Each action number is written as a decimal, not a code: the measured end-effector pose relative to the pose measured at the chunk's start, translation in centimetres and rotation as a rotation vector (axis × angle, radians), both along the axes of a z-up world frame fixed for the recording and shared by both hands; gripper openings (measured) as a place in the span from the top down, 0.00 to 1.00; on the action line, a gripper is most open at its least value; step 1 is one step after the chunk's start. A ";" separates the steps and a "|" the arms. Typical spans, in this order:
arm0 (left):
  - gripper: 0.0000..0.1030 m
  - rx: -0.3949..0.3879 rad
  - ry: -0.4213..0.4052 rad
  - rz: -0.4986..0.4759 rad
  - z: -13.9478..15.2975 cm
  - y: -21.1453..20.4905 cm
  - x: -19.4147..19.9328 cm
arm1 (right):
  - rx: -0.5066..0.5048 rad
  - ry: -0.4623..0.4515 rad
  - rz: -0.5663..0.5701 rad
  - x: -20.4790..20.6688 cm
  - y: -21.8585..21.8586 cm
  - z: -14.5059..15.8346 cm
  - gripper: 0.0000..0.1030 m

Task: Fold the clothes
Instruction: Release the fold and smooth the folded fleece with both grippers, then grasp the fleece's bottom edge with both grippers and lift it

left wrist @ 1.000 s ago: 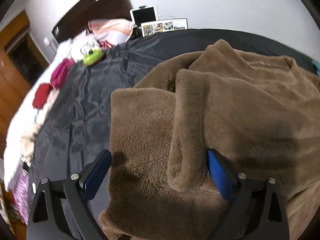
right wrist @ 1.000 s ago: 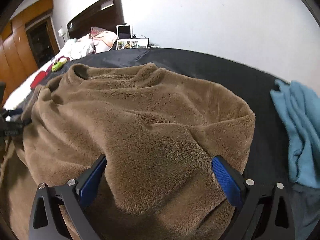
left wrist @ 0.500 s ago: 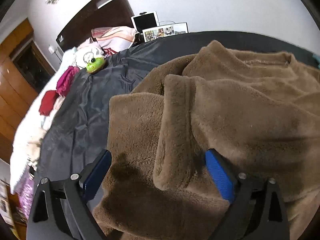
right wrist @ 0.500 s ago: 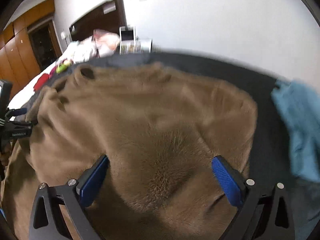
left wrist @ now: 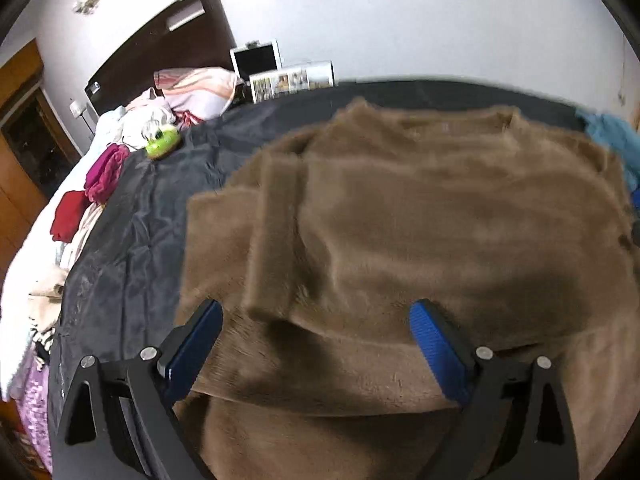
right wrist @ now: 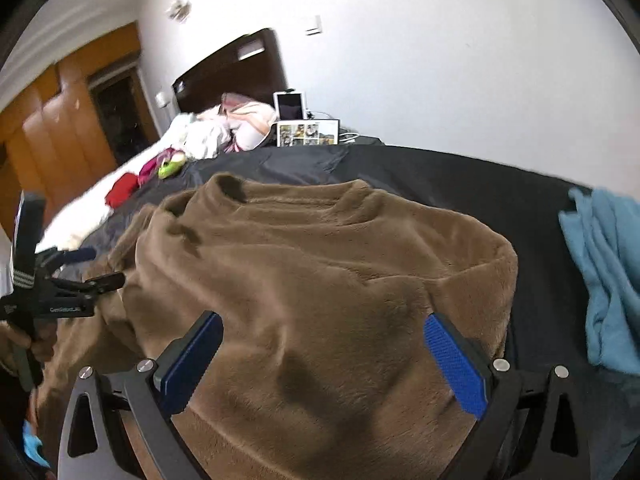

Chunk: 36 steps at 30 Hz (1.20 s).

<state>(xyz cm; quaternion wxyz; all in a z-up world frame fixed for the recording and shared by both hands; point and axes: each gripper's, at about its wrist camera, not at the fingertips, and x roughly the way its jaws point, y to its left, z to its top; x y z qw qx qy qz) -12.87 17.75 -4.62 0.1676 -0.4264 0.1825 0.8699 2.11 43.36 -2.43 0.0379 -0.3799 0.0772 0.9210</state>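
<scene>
Fleece fills the foreground of both wrist views: a brown plush sweater (left wrist: 420, 232) spread over a dark, slightly shiny sheet (left wrist: 132, 248) on a bed. Left gripper (left wrist: 316, 344) stands released, its blue ribbed pads wide apart above the pile, nothing between them; a sleeve (left wrist: 272, 240) folded across the body lies just ahead, cuff end near the left pad. Lower hem runs out of frame under the tool. Left view is motion-smeared, so the nap and neckline read soft. Right gripper (right wrist: 320, 356) is likewise spread and empty over the sweater's rounded, folded right edge; whether the pads touch the fleece cannot be told. In the right view the left gripper (right wrist: 72, 284) shows at the frame's left, with a hand (right wrist: 32, 344) partly cut off. Right of the sweater, a teal garment (right wrist: 604, 280) lies crumpled on the sheet, cropped by the frame. Farther off: a red cloth (left wrist: 70, 216), a magenta cloth (left wrist: 106, 174), a green toy (left wrist: 162, 144), detail too small. Beyond, a striped pillow (left wrist: 200, 90), a photo frame (left wrist: 292, 80), a tablet-like screen (left wrist: 256, 60), a dark headboard (left wrist: 172, 44).
</scene>
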 end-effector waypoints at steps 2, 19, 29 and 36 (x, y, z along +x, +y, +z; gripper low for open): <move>0.04 0.021 -0.019 0.021 -0.9 -0.2 -0.3 | 0.016 -0.079 0.008 -0.8 -0.5 -1.8 0.01; 0.03 0.091 -0.019 -0.072 1.7 -5.2 8.0 | -0.028 -0.049 0.114 7.0 -4.6 1.1 0.01; 0.03 0.147 -0.022 -0.040 -0.9 -8.3 10.7 | 0.142 -0.194 0.114 10.4 -10.8 -3.9 0.01; 0.03 0.249 -0.004 -0.023 0.6 -14.4 13.6 | 0.130 -0.122 0.093 14.5 -10.5 -1.7 0.01</move>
